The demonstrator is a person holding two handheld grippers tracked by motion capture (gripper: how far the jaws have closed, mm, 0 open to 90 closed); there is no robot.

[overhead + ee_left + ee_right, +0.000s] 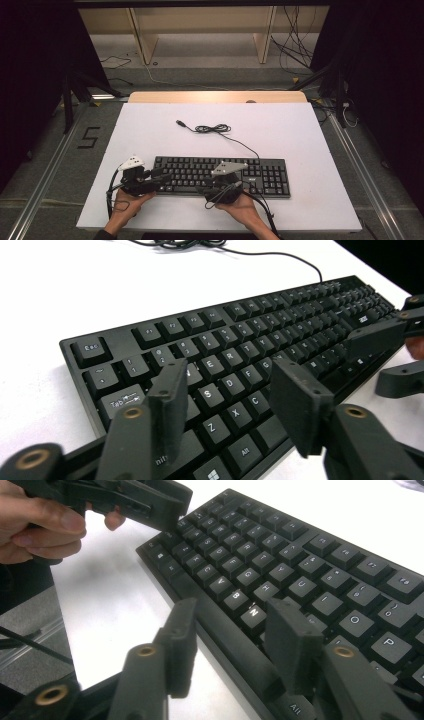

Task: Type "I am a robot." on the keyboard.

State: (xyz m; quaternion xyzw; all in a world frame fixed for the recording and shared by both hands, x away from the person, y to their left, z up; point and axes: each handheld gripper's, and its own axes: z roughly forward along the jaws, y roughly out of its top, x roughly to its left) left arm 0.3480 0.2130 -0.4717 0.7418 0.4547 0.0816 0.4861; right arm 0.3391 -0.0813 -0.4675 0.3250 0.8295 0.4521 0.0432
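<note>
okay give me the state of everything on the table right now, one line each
keyboard: flat on the table, keys up.
cable: unplugged, part coiled, plug lying loose.
left gripper: open above the left-hand keys, holding nothing.
right gripper: open over the front edge, holding nothing.

The high view is bright in the middle, where the white table (280, 135) shines under light from above. The sides at 3 and 9 o'clock are very dark. The picture is a bit soft. In both gripper views the near jaws look blurry, and the table glares white toward 12 o'clock. The keyboard (240, 355) letters are sharp close up and fuzzy far away.
</note>
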